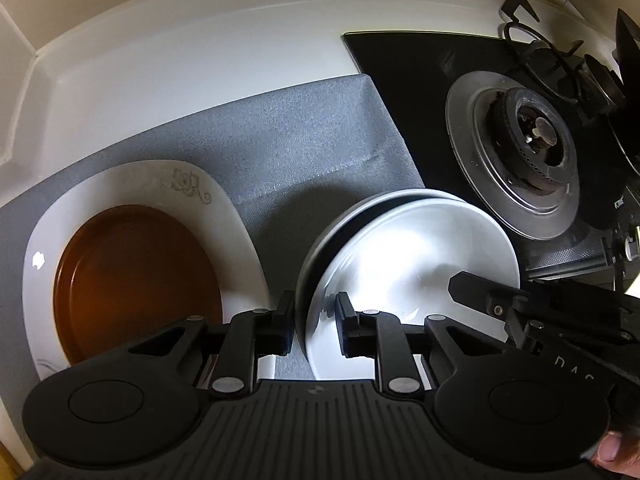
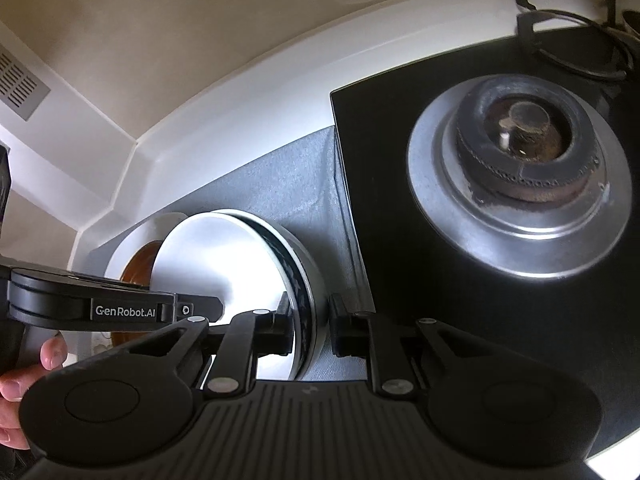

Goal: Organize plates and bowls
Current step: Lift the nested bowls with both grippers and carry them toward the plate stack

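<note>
Lifting the white bowl (image 1: 416, 256) over the grey mat (image 1: 304, 132), left gripper (image 1: 314, 326) and right gripper (image 2: 310, 330) each pinching a rim; next, setting it softly on the brown plate (image 1: 136, 280).

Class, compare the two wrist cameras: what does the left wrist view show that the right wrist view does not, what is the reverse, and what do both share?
Only the left wrist view shows the floral pattern on the square white plate, and the stove knobs.

Only the right wrist view shows the wall vent and the dark patterned band on the lower bowl.

Both show the stacked white bowls, the brown plate, the grey mat, the gas burner, and each hand-held gripper gripping the bowls' rim.
</note>
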The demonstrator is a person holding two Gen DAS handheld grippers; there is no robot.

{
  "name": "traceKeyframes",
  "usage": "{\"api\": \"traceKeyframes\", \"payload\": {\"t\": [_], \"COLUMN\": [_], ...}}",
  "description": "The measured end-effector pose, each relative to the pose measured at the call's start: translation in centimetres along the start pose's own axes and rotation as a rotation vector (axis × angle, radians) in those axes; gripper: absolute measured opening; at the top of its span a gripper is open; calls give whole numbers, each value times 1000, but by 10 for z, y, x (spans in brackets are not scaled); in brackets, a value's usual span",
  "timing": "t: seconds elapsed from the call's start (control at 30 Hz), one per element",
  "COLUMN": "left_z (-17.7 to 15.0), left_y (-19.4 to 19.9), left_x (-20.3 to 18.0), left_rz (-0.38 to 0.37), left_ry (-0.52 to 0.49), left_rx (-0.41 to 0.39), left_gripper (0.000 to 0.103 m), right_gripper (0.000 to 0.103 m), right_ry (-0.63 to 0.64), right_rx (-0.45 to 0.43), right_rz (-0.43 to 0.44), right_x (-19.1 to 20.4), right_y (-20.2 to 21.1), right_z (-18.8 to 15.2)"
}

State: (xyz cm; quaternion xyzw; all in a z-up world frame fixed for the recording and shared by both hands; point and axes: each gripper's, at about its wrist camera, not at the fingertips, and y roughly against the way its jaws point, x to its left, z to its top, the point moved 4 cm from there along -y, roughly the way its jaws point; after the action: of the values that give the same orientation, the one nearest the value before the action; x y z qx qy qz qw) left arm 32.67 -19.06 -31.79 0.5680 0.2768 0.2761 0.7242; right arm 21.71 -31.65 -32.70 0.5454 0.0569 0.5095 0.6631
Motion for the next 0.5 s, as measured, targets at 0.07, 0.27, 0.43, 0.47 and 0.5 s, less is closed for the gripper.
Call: {"api": "traceKeyframes", "payload": {"t": [0.07, 0.27, 0.43, 0.47, 0.5], "left_z": [-3, -12, -35, -41, -48], "left_y": [8, 46, 82, 88, 94], "left_x": [0, 24, 65, 75, 85], "left_rz": [4, 3, 49, 67, 85], "left_ry": [-3, 59, 138, 155, 178], "left_rx": [-12, -34, -75, -81, -87], "left_gripper": [22, 22, 22, 22, 22], "right_gripper": [19, 19, 20, 20, 20], "right_ry": [7, 69, 154, 173, 194], "right_rx": [-3, -13, 10, 20, 33], "right_rz": [7, 45, 123, 140, 160], "right_x": [4, 40, 92, 104, 116], "right_y": [7, 25, 24, 22, 19], "right_z": [0, 6, 2, -1, -4]}}
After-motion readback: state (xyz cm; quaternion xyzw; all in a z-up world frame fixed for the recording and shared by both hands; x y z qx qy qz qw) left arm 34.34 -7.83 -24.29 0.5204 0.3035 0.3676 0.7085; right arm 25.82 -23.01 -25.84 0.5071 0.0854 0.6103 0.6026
